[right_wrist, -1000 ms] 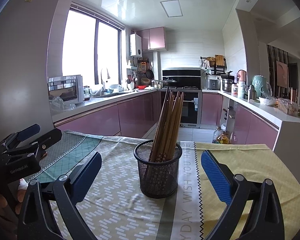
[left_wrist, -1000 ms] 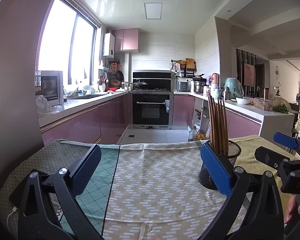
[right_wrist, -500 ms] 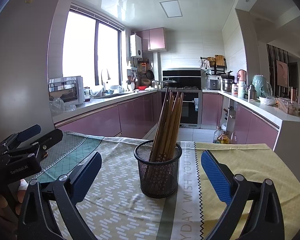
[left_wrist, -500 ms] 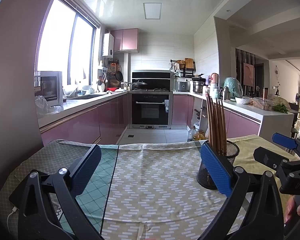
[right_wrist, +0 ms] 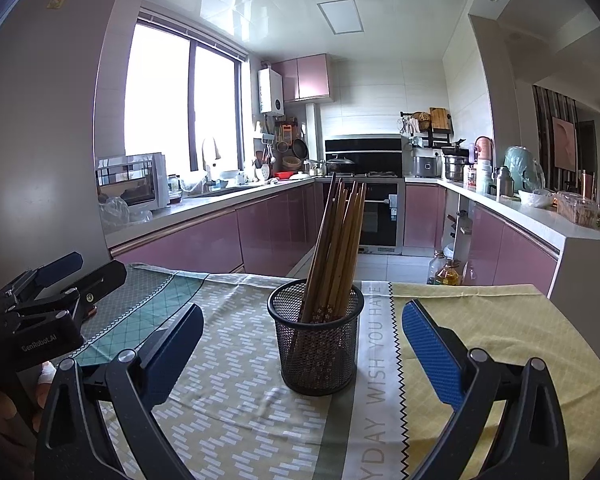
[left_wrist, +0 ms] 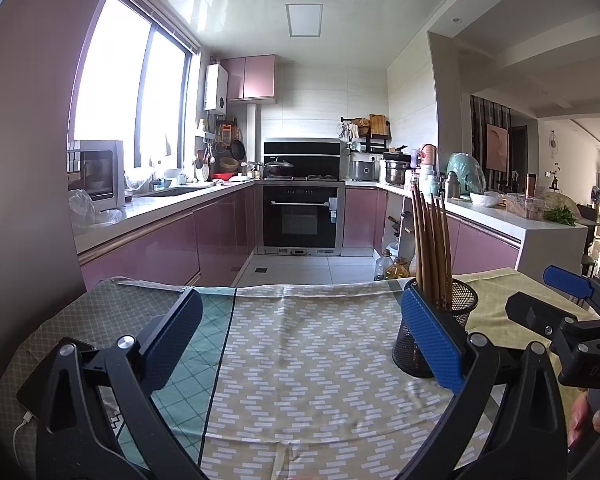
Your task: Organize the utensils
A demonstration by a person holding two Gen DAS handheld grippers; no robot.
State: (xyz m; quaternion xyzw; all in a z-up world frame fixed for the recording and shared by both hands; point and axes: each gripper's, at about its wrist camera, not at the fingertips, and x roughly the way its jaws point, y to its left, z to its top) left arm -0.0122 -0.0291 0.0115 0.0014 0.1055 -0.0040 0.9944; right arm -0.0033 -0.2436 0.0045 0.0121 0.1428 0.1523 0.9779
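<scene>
From the left wrist view, the left tool [left_wrist: 300, 332] stands wide open with nothing between its two blue pads, over a worktop covered by a patterned cloth [left_wrist: 312, 360]. Ahead of the tool and to its right, partly hidden behind the right-hand pad, stands a black mesh cup [left_wrist: 458, 320] on the cloth. A bundle of brown chopsticks [left_wrist: 430, 248] stands upright in it, the tips rising well above the rim. Further to the right, the right tool [left_wrist: 556, 300] shows from the side, its blue pads apart, held by a hand [left_wrist: 590, 420] at the picture's edge. Beside the left finger, a dark flat device with a white cable [left_wrist: 21, 428] lies on the cloth. Beyond the worktop runs a kitchen with pink cabinets [left_wrist: 203, 236] and a black oven [left_wrist: 302, 218].

From the right wrist view, the right tool [right_wrist: 302, 336] is also wide open and grips nothing. The mesh cup [right_wrist: 318, 344] stands straight ahead, centred in the gap between the pads and apart from both. The chopsticks [right_wrist: 338, 240] lean slightly to the right inside it, resting against the rim. The cup sits on the cloth [right_wrist: 235, 344] just left of a pale strip printed with letters. To the left of this tool, the left tool [right_wrist: 79, 272] shows from the side, its fingers spread.
</scene>
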